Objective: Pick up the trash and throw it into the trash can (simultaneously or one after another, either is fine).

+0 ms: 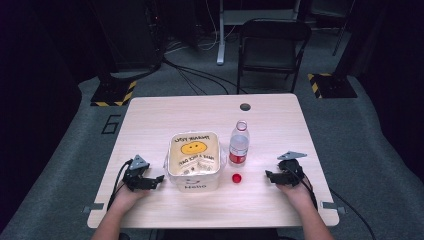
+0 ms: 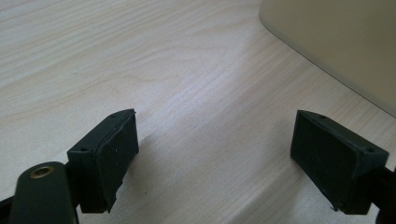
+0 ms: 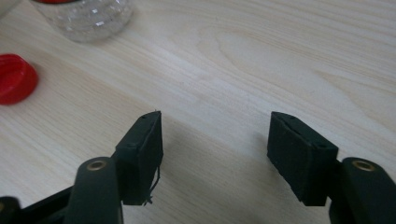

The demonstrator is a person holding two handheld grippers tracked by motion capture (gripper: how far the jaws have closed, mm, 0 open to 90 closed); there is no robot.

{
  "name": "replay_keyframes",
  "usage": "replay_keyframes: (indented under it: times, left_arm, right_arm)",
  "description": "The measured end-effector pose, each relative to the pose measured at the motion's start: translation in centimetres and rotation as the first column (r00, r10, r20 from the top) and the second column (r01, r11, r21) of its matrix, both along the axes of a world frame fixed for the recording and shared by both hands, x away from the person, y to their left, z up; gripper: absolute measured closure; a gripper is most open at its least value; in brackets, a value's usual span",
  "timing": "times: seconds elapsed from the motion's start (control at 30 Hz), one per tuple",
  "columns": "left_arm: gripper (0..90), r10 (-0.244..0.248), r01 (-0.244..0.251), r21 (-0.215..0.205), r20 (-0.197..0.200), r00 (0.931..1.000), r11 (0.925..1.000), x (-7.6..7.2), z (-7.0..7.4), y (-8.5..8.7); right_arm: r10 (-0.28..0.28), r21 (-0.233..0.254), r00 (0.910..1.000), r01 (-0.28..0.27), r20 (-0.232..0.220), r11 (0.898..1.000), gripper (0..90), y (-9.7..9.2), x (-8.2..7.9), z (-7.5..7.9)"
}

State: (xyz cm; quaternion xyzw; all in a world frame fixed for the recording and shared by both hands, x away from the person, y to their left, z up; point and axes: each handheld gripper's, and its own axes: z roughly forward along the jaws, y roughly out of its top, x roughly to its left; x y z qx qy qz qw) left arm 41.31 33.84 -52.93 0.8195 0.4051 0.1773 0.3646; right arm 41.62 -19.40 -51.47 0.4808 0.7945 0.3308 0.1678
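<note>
A clear plastic bottle point(image 1: 239, 144) with a red label stands uncapped near the table's middle; its base point(image 3: 84, 18) is at the top left of the right gripper view. Its red cap point(image 1: 237, 177) lies on the wood in front of it, and the cap point(image 3: 15, 78) is at the left edge of that view. A cream tub point(image 1: 194, 160) with a smiley-face lid sits left of the bottle; its wall point(image 2: 336, 42) fills the left gripper view's top right. My left gripper point(image 1: 155, 180) rests open left of the tub. My right gripper point(image 1: 270, 176) rests open right of the cap, nothing between its jaws.
The light wooden table point(image 1: 210, 112) has a round cable hole point(image 1: 245, 106) near its far edge. A black folding chair point(image 1: 272, 47) stands behind the table, with cables and hazard-striped stand bases on the grey floor.
</note>
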Motion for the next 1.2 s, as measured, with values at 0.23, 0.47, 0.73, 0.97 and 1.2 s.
replay_keyframes:
  times: [0.23, 0.47, 0.73, 0.97, 1.2]
  left_arm:
    - [15.3, 0.001, -0.001, 0.001, 0.001, 1.0, 1.0, 0.0, 0.0, 0.0]
    - [15.4, 0.002, -0.002, 0.002, -0.001, 1.0, 1.0, 0.1, 0.0, 0.0]
    - [15.4, -0.007, 0.007, 0.006, -0.002, 1.0, 1.0, -0.1, 0.0, 0.1]
    - [15.4, 0.001, -0.001, -0.001, -0.001, 1.0, 1.0, -0.5, 0.0, 0.2]
    - [15.4, -0.007, 0.007, 0.01, -0.002, 1.0, 0.9999, -1.2, 0.1, 0.5]
  right_arm:
    - [0.032, 0.064, 0.9974, -0.036, 0.065, 0.997, 36.4, 0.3, -0.7, 1.5]
    - [0.085, 0.077, 0.9904, -0.093, 0.11, 0.993, 36.0, 1.4, -1.3, 2.7]
    - [0.146, 0.1, 0.9783, -0.162, 0.147, 0.982, 28.9, 3.1, -1.7, 3.9]
    - [0.174, 0.122, 0.9656, -0.2, 0.193, 0.972, 22.3, 4.2, -1.6, 4.6]
    - [0.18, 0.137, 0.9635, -0.21, 0.198, 0.968, 17.6, 4.9, -0.8, 4.6]
